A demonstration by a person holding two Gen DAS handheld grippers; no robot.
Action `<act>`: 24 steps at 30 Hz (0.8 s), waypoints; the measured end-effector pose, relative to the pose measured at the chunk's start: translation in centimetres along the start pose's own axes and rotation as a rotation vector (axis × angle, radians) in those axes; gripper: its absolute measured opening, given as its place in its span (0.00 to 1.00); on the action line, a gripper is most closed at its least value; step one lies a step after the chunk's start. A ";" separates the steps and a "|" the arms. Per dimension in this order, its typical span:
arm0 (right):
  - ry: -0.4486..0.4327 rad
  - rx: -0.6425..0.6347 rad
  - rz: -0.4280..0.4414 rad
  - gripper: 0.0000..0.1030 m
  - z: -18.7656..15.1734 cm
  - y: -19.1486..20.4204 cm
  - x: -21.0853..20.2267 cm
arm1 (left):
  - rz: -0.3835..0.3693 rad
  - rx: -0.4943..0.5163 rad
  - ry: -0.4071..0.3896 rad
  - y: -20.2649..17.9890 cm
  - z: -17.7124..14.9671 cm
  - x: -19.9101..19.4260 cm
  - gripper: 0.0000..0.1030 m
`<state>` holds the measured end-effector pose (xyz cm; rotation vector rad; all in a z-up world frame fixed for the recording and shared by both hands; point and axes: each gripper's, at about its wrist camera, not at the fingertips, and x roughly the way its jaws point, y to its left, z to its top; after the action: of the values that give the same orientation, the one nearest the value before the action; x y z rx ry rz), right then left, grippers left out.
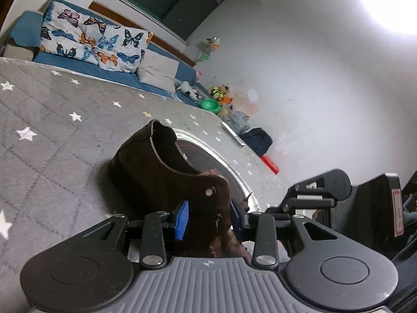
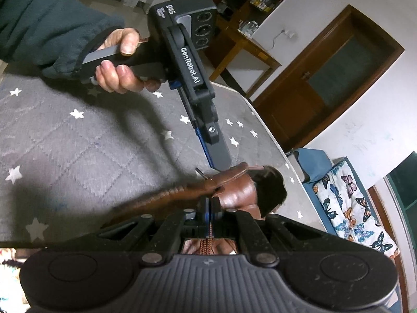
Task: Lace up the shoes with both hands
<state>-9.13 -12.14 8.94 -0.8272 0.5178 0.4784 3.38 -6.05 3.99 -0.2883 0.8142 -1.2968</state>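
Note:
A brown leather shoe (image 1: 156,172) stands on the grey star-print quilt (image 1: 52,135). My left gripper (image 1: 209,219) has its blue pads (image 1: 182,220) pressed on either side of the shoe's eyelet flap (image 1: 208,200). In the right wrist view the same gripper (image 2: 221,163) reaches down onto the shoe's top edge (image 2: 239,190), held by a person's hand (image 2: 120,75). My right gripper (image 2: 209,208) is shut on the brown braided lace (image 2: 207,245), which runs blurred out to the left (image 2: 156,195). The right gripper's black body (image 1: 325,195) shows beside the shoe.
A round metal-rimmed object (image 1: 224,161) lies right behind the shoe. A blue sofa with butterfly cushions (image 1: 99,41) and toys with a green bowl (image 1: 209,104) lie beyond the quilt. A teal sleeve (image 2: 47,20), a wooden door (image 2: 325,78) and a desk (image 2: 247,49) are behind.

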 end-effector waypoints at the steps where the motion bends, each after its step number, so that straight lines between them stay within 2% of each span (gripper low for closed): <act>1: -0.004 0.005 0.000 0.01 0.0 0.0 0.1 | 0.012 0.012 0.001 -0.3 -0.2 -0.2 0.37; 10: -0.015 0.032 -0.007 0.01 -0.1 0.0 0.5 | 0.205 0.243 0.046 -4.8 -1.3 0.5 0.37; 14: -0.013 0.040 -0.011 0.01 -0.2 0.1 0.4 | 0.257 0.344 0.054 -6.2 -1.8 1.7 0.34; 18: -0.013 0.049 -0.013 0.01 -0.2 0.1 0.4 | 0.266 0.379 0.048 -6.9 -2.5 2.3 0.20; 22: -0.013 0.053 -0.015 0.02 -0.2 0.1 0.6 | 0.254 0.370 0.031 -6.7 -2.8 2.4 0.11; 24: -0.014 0.058 -0.015 0.02 -0.2 0.1 0.5 | 0.247 0.361 0.021 -6.5 -3.0 2.4 0.10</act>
<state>-8.81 -12.18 8.43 -0.7709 0.5097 0.4532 -3.31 -9.37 4.99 0.1118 0.5973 -1.1875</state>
